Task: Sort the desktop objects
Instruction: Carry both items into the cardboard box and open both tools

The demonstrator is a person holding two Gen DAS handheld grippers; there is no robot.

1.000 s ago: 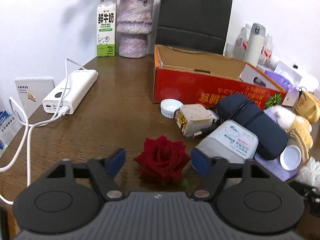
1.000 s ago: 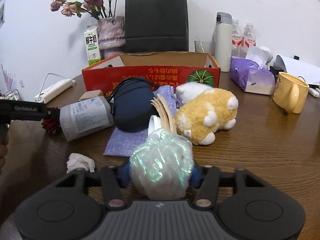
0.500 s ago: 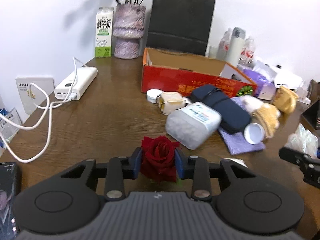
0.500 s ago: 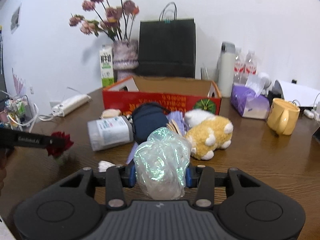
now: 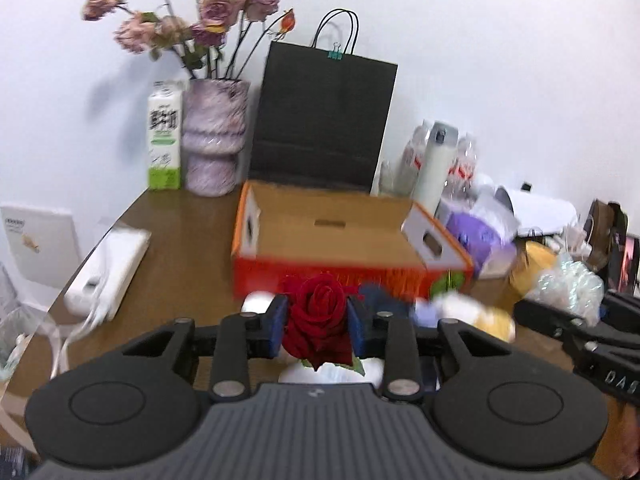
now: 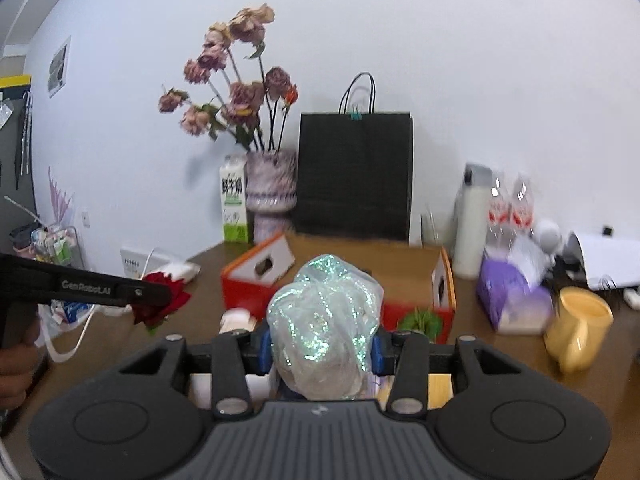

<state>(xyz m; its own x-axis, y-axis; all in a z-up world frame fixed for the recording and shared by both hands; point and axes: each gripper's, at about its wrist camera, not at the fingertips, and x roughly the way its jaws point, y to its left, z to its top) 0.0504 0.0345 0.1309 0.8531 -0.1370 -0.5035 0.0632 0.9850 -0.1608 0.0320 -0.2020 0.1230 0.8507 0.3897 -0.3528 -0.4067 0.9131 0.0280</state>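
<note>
The left gripper [image 5: 316,330] pinches a red rose [image 5: 319,326] and the right gripper [image 6: 319,350] a crinkly iridescent wrapper [image 6: 324,320] — both aloft before the orange cardboard box [image 5: 344,236]. The soft petals could slip or crush — and the two grippers, converging on one box, risk colliding.

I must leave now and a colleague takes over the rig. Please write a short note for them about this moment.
Left gripper: shut on the red rose head, held up in front of the open orange cardboard box.
Right gripper: shut on the crumpled iridescent plastic wrap, also facing the box.
Done: both items are picked up.
Left: neither is dropped yet; the yellow mug and purple tissue pack remain on the brown wooden table.
</note>
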